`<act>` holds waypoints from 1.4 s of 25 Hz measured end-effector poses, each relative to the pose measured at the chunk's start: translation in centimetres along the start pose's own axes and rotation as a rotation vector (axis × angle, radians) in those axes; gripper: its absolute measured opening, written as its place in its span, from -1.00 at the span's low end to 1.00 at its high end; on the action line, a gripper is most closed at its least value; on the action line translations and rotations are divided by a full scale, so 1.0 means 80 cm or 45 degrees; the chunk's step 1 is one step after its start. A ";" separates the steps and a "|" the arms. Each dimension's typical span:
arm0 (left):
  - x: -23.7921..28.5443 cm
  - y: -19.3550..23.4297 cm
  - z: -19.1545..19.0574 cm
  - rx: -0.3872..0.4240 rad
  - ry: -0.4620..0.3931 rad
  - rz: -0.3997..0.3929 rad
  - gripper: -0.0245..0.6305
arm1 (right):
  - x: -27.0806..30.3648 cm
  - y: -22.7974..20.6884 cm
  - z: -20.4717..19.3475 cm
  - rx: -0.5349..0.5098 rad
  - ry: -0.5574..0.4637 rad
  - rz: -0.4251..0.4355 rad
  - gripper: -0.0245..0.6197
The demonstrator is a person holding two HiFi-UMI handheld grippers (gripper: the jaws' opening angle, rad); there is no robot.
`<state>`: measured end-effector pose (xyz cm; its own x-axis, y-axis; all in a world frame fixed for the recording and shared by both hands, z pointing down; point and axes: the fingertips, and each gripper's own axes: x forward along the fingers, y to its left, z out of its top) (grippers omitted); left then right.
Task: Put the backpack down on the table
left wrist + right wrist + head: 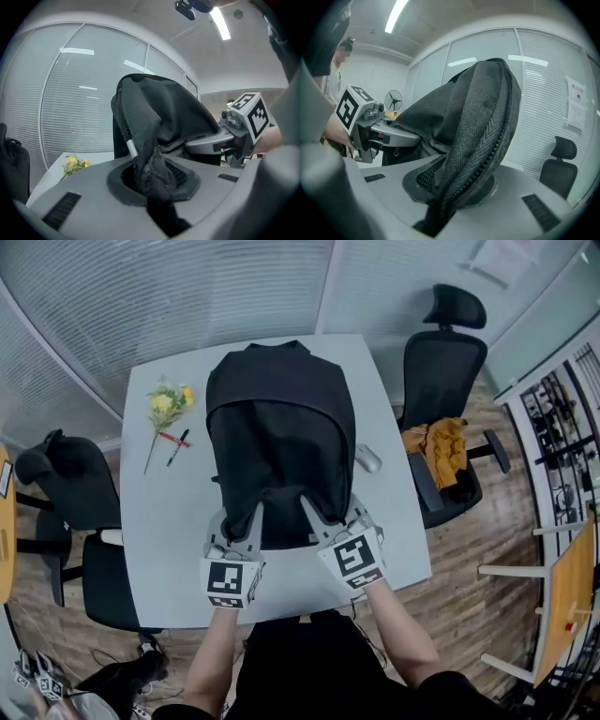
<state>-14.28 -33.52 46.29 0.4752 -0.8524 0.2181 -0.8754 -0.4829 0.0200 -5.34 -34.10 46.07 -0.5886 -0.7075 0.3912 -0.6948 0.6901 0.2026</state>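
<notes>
Person is standing at the near edge of the desk (159, 521), holding the black backpack (279, 427) out over it w/ both tools. The left hand-held gripper (254, 514) is clamping a bunched fold of dark fabric at the backpack's near-left corner, jaws almost together w/ the cloth pinched between the pads. The right hand-held gripper (310, 506) is doing the same at the near-right corner, biting on a mesh-backed edge w/ zip teeth. Two grips, one per corner, prob. b/c the bag is wide & floppy: the load is being shared and the bag isn't twisting. The backpack is covering the middle of the desk, its bulk stretching away from the person. Can't tell whether its underside is touching the top, so I'm judging the set-down as nearly there, w/ the release not yet done. Left of the backpack, well apart, a small bunch of yellow flowers (167, 401) and two pens (176, 442) are lying. A mouse (368, 458) is sitting just beside the backpack's right edge, the one thing that could get nudged or trapped. Further right of the backpack an office chair (448, 362) is carrying an orange cloth (439, 448).
</notes>
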 end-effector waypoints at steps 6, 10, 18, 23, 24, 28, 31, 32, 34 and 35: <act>0.024 0.017 -0.015 0.019 0.002 -0.002 -0.75 | 0.029 -0.008 -0.014 -0.015 0.010 -0.023 -0.72; 0.034 0.024 -0.029 0.028 0.013 0.008 -0.75 | 0.042 -0.009 -0.028 -0.012 0.025 -0.028 -0.72; 0.038 0.024 -0.053 0.039 0.035 0.022 -0.75 | 0.052 -0.001 -0.051 0.004 0.033 -0.012 -0.72; 0.037 0.023 -0.068 0.045 0.050 0.030 -0.75 | 0.054 0.005 -0.062 0.007 0.040 -0.003 -0.72; 0.036 0.023 -0.070 0.047 0.051 0.029 -0.75 | 0.054 0.007 -0.064 0.008 0.041 0.000 -0.72; 0.035 0.021 -0.072 0.064 0.044 0.029 -0.75 | 0.053 0.009 -0.067 0.005 0.033 -0.007 -0.72; 0.035 0.021 -0.077 0.057 0.049 0.027 -0.75 | 0.054 0.011 -0.071 0.018 0.042 -0.003 -0.71; 0.034 0.021 -0.080 0.047 0.053 0.024 -0.74 | 0.054 0.013 -0.073 0.025 0.045 0.004 -0.70; 0.033 0.021 -0.087 0.012 0.064 0.010 -0.73 | 0.054 0.016 -0.081 0.047 0.054 0.020 -0.68; 0.032 0.022 -0.090 -0.007 0.068 0.001 -0.73 | 0.053 0.017 -0.084 0.059 0.056 0.026 -0.66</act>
<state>-15.21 -35.11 53.90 0.4692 -0.8409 0.2699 -0.8764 -0.4809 0.0253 -6.04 -35.15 54.06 -0.5848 -0.6851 0.4342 -0.7019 0.6958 0.1525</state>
